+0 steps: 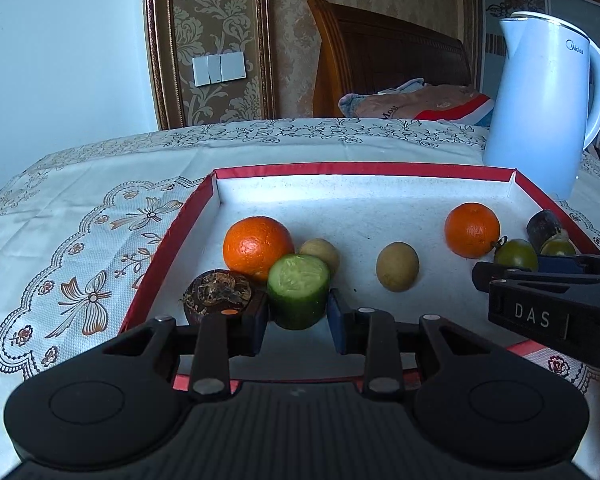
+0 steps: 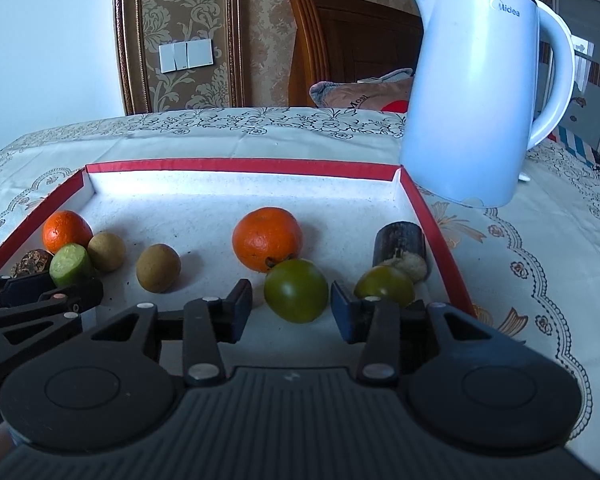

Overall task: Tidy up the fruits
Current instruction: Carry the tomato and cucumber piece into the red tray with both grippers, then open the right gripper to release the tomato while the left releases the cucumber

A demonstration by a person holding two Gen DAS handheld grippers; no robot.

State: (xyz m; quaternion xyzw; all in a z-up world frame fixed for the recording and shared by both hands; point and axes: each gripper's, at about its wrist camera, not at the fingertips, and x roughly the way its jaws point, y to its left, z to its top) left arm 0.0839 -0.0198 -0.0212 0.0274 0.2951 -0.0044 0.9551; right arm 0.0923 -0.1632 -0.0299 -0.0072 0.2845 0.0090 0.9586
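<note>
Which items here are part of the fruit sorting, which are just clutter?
Job: red tray, oranges, cucumber piece, green tomatoes, brown round fruits, left tool, right tool.
Clutter: kettle, tablecloth, pillow.

The pale blue electric kettle (image 2: 476,96) is carrying the brand name "Midea" in blue letters near its top rim, beside a small round logo; in the left wrist view the same word is showing on the kettle only faintly and at an angle. The right gripper (image 1: 485,276), reaching in from the right edge of the left wrist view, is displaying "DAS" in pale capitals on its black side. The folded cloth (image 2: 364,94) behind the table is showing letters reading roughly "Mosi", partly cut off.
</note>
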